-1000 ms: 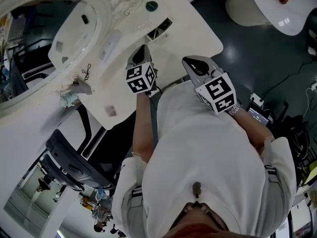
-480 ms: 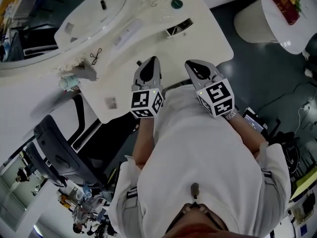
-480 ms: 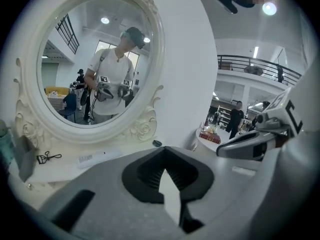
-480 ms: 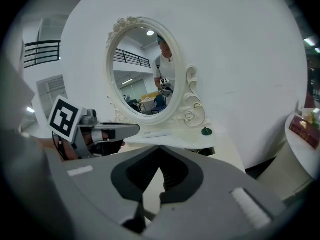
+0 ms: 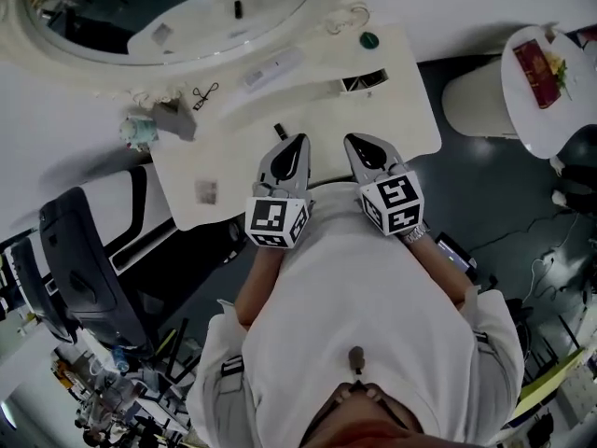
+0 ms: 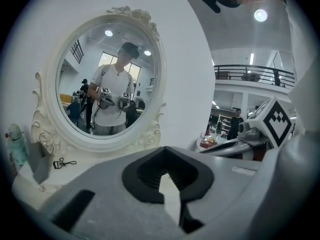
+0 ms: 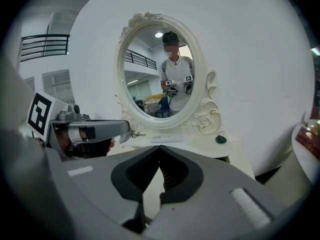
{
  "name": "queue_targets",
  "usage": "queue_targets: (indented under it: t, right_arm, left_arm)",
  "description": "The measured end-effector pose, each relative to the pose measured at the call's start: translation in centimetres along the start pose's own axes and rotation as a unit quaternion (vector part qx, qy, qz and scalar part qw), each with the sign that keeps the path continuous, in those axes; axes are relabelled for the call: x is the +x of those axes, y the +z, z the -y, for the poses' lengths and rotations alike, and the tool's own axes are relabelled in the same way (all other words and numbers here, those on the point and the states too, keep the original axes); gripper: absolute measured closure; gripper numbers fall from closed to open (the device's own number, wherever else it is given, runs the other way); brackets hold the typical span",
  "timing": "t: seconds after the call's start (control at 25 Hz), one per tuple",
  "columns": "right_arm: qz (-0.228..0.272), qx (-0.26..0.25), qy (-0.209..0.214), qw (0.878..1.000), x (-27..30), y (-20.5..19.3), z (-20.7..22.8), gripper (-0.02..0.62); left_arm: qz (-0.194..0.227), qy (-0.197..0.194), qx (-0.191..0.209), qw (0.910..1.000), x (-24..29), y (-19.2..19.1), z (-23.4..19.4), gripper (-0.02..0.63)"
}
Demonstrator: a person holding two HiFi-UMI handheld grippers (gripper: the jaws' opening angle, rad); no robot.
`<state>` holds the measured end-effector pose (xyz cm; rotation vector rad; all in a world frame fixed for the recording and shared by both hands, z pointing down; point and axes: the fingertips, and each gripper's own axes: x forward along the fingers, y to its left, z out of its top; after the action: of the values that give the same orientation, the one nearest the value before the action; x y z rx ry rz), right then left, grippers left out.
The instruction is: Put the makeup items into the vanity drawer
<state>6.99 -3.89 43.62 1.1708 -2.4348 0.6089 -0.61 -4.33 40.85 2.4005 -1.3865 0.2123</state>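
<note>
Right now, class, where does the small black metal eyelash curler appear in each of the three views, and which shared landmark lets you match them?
Head view: the small black metal eyelash curler lies upper left on the white vanity top, just below the mirror's rim.
Left gripper view: lower left, below the mirror.
Right gripper view: tiny, left of centre, under the mirror.
Shared landmark: the oval white-framed mirror.

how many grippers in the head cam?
2. The left gripper is over the near edge of the vanity top. The right gripper is just to its right, over the same edge. Both are shut and empty. None hidden.
</note>
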Motion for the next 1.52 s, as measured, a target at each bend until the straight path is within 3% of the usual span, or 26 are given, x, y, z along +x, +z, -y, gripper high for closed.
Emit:
queue_targets:
  t: [0.32,0.76,0.92,1.16,1.36,1.52]
  right_arm:
    - [-0.002,-0.015,0.016,1.0,2.4,0.5,-4.0,0.594]
    - [-0.017,0.008,0.022,1.0,5.3,-0.5,-7.5,0.592]
    - [-0.038,0.015,0.049,0.998,6.1,-1.1,-9.1,0.592]
    - [-0.073,-0.04,0.114,0.99,8.4,-1.6,-13.1,0.589]
    - [-0.082,-0.041,0.081,0.992,11.6,-1.4,-11.4,0.589]
    - [-0.135,-0.002,0.058,0.989,16.3,-3.6,-9.6,0.577]
  left_arm:
    - [0.007,-0.001,0.026,0.9996,-2.3,0.2,-1.9,0.6]
    - [0.014,0.02,-0.003,0.9997,-5.2,-0.5,-6.8,0.6]
    - [0.029,0.035,-0.011,0.9989,-6.2,-0.4,-7.8,0.6]
    - [0.043,0.072,-0.03,0.9961,-8.2,-1.0,-10.7,0.6]
    - [0.051,0.105,-0.037,0.9925,-9.9,-1.2,-12.2,0.6]
    - [0.051,0.129,-0.053,0.9889,-11.3,-2.1,-13.4,0.6]
